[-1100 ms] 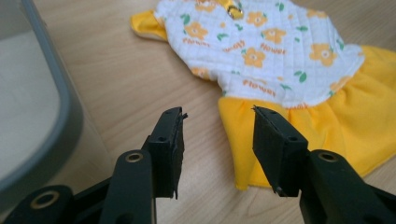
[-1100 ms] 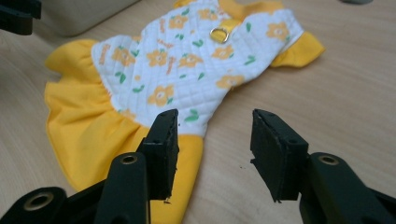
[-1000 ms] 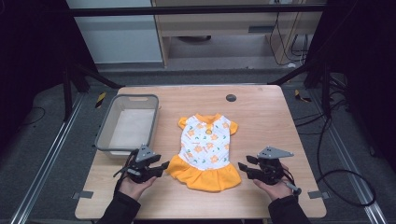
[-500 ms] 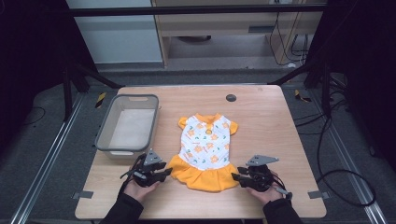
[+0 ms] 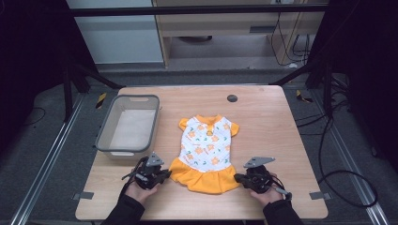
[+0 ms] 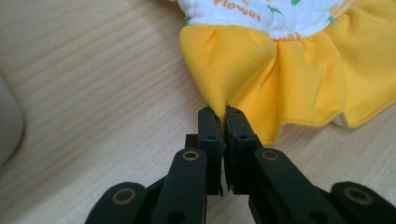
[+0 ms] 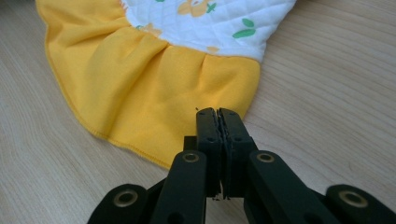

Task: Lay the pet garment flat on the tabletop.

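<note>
Left gripper [image 6: 223, 116] pinched on dress [image 5: 206, 152] hem corner | right gripper [image 7: 218, 115] clamped on opposite corner | dress's length runs away from you toward table [image 5: 281, 117] far edge

Small white dress with orange print and orange ruffled skirt [image 5: 206, 152] lies flat at middle of light wooden table [image 5: 272, 126], collar toward far edge. Left gripper [image 5: 162, 174] at skirt's left corner, right gripper [image 5: 238, 178] at skirt's right corner, jaws having just closed on fabric. Grey rectangular plastic basket [image 5: 105, 140] stands left of dress. Small dark round disc [image 5: 232, 98] near table's far edge.
</note>
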{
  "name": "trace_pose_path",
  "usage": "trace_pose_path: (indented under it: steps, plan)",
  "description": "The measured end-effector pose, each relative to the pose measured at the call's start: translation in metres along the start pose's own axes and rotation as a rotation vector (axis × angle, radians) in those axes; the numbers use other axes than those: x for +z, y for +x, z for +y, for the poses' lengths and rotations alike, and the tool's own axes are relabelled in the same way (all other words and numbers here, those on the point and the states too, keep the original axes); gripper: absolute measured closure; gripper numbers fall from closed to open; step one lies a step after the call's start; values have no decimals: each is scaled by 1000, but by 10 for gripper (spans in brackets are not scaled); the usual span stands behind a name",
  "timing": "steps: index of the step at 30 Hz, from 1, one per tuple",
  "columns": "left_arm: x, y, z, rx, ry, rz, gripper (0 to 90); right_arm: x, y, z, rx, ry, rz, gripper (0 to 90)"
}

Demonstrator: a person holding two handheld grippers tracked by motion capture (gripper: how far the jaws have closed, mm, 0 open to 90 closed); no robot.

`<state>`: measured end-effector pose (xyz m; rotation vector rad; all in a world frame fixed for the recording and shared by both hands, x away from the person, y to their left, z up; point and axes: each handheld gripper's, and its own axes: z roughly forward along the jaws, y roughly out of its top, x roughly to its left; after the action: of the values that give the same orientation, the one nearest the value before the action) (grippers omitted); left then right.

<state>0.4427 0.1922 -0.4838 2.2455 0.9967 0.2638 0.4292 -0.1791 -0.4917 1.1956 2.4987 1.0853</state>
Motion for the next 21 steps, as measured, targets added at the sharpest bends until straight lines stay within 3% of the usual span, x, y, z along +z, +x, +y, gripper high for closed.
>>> trace_pose_path:
  steps: [6, 11, 13, 16, 21]
  plan:
    - [0, -6, -5, -15, 41, -19, 863, -10, -8, -1, -4, -10, -44, 880]
    - [-2, -14, -8, 10, 24, 16, 788, -12, -11, -4, 3, -2, -51, 851]
    - [-8, -17, -8, 19, -3, 14, 758, -14, -9, -3, -1, -15, -54, 819]
    - [-21, -22, -5, 39, -65, 15, 726, -20, -10, -1, -4, -77, -56, 791]
    - [-30, -24, 11, 61, -166, 32, 763, -22, -12, 6, -4, -156, -59, 804]
